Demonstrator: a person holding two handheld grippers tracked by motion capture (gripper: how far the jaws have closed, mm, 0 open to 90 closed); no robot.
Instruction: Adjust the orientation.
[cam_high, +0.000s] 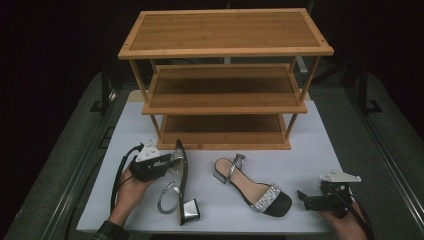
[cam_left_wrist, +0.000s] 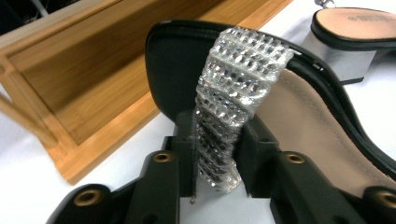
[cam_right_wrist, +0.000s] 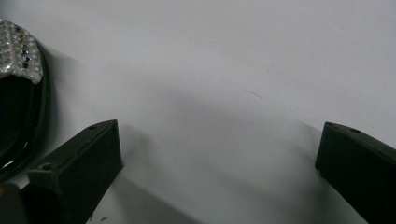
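The left gripper (cam_left_wrist: 219, 154) clamps its fingers on the tipped sandal's rhinestone strap (cam_left_wrist: 236, 93). The right gripper (cam_right_wrist: 219, 163) rests wide open. The second sandal's (cam_left_wrist: 359, 23) insole print is unreadable.

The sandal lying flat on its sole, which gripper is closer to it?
Right. The right gripper sits open just beside that sandal's toe; the left gripper grips the other sandal's rhinestone strap, farther away.
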